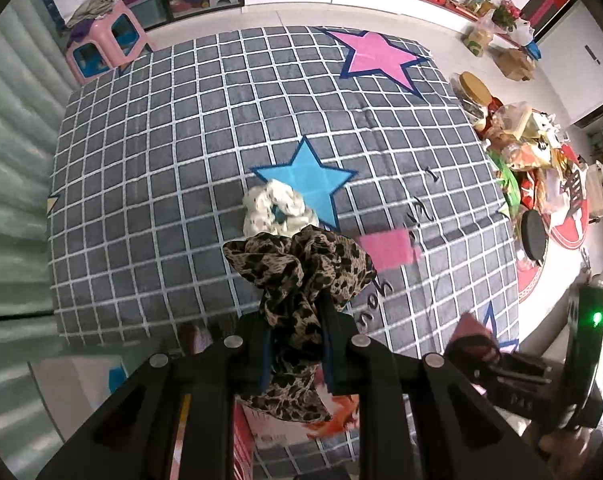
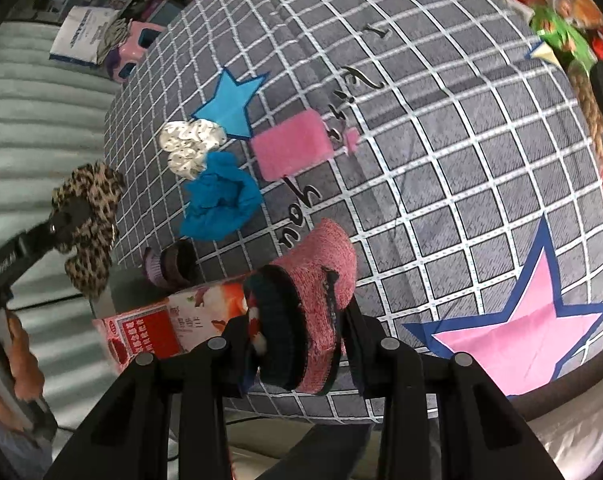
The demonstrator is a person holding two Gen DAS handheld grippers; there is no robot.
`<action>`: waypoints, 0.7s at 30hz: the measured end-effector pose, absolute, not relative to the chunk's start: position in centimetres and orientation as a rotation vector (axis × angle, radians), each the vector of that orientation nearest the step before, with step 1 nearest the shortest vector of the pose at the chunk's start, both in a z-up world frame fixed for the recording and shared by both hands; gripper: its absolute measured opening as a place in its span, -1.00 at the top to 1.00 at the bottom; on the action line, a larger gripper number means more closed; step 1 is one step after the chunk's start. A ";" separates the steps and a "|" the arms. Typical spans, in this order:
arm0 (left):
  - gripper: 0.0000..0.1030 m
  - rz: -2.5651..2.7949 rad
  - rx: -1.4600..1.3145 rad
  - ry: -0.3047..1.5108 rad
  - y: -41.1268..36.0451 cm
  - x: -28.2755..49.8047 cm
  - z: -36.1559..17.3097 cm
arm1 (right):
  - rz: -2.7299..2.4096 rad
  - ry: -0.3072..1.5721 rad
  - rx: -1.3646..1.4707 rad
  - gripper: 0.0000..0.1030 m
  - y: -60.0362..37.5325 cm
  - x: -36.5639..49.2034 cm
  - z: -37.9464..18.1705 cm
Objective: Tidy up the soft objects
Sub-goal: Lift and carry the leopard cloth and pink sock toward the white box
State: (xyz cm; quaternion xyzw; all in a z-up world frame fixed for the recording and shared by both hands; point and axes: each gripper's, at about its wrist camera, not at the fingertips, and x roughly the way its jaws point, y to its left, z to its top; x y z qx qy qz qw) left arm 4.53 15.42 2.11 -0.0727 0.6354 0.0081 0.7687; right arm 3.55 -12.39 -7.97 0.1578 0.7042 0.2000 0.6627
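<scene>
My left gripper [image 1: 295, 320] is shut on a leopard-print scrunchie [image 1: 301, 268] and holds it above the near edge of the grey checked mattress [image 1: 161, 152]; it also shows in the right wrist view [image 2: 87, 220]. My right gripper [image 2: 297, 320] is shut on a pink knit sock with a dark cuff [image 2: 309, 304]. On the mattress lie a white spotted scrunchie [image 2: 189, 144], a blue scrunchie [image 2: 221, 200], a pink cloth square [image 2: 293, 148] and a purple-dark sock [image 2: 173, 266] at the edge.
A red and white printed box [image 2: 161, 328] sits below the mattress's near edge. A pink stool [image 1: 105, 46] stands beyond the far left corner. Cluttered bags and packages [image 1: 533, 144] lie on the floor at right. A ribbed pale wall [image 1: 9, 160] runs along the left.
</scene>
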 end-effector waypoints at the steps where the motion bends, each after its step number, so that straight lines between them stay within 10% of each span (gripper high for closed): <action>1: 0.59 0.020 -0.152 1.377 15.2 4.1 2.3 | 0.458 1.585 0.339 0.27 -12.1 3.5 -7.6; 21: 0.59 0.010 -0.185 1.340 14.4 -6.0 5.4 | 0.572 1.526 0.107 0.27 -6.2 0.3 -2.5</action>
